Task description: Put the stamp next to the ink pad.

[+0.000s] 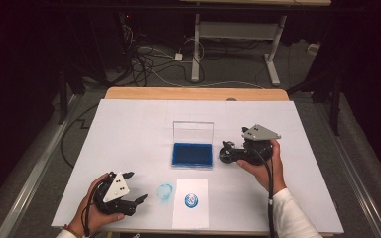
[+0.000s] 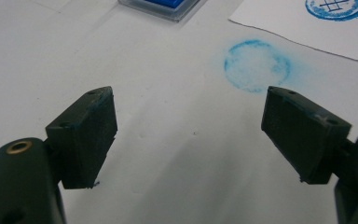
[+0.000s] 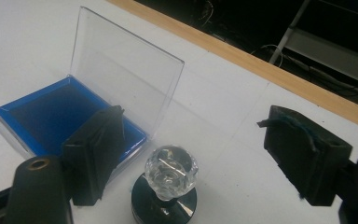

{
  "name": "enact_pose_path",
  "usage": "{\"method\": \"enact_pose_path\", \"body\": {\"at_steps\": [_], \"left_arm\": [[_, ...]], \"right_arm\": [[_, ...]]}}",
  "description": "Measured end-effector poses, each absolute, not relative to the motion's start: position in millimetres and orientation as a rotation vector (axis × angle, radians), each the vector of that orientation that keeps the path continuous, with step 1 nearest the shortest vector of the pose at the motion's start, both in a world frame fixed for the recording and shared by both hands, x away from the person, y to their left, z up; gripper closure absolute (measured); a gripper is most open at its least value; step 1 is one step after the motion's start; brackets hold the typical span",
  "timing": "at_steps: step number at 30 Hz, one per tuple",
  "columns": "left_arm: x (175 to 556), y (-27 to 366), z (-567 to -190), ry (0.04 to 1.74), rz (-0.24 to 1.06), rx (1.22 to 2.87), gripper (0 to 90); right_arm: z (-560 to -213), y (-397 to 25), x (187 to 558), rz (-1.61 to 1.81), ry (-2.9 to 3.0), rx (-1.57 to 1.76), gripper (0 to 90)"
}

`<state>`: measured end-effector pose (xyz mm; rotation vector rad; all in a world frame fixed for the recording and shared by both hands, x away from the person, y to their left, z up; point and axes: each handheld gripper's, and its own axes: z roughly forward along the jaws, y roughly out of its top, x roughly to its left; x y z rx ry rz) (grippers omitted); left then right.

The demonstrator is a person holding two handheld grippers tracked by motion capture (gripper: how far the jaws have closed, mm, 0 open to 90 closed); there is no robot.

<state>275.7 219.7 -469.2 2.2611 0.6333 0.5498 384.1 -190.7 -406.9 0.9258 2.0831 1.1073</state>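
The stamp (image 3: 165, 191), upright with its clear knob on top, stands on the table (image 1: 129, 124) just right of the blue ink pad (image 1: 192, 154), between the right gripper's (image 3: 205, 154) spread, empty jaws. The left gripper (image 2: 191, 135), also spread, rests near the front edge.

Cover: large white paper sheet (image 1: 129, 129) spread flat over the tabletop; taken as landmark below.
Table edge: light brown wooden strip (image 1: 193, 93) bare along the sheet's far side, also seen running slantwise (image 3: 261, 65) past that side.
Ink mark: pale blue ring-shaped smudge (image 1: 164, 192) printed on the sheet itself, close to its near edge, left of the middle; faint and blurred at the rim (image 2: 256, 65).
Desk frame: grey metal legs and crossbar (image 1: 196, 49) standing on the floor well beyond the sheet's far side.
Cables: tangled black and white cords (image 1: 144, 64) on the floor beyond the sheet's far left corner.
Plug block: small white box (image 1: 178, 56) among those cords.
Floor: grey carpet (image 1: 44, 163) left of the sheet.
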Motion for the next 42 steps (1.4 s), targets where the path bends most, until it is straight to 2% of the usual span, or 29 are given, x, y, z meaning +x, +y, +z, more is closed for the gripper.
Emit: {"method": "enact_pose_path", "body": {"at_steps": [42], "left_arm": [[276, 222, -468, 0.638, 0.561, 2.257, 17.7]], "right_arm": [[-378, -186, 338, 1.225, 2.103, 0.752, 17.7]]}}
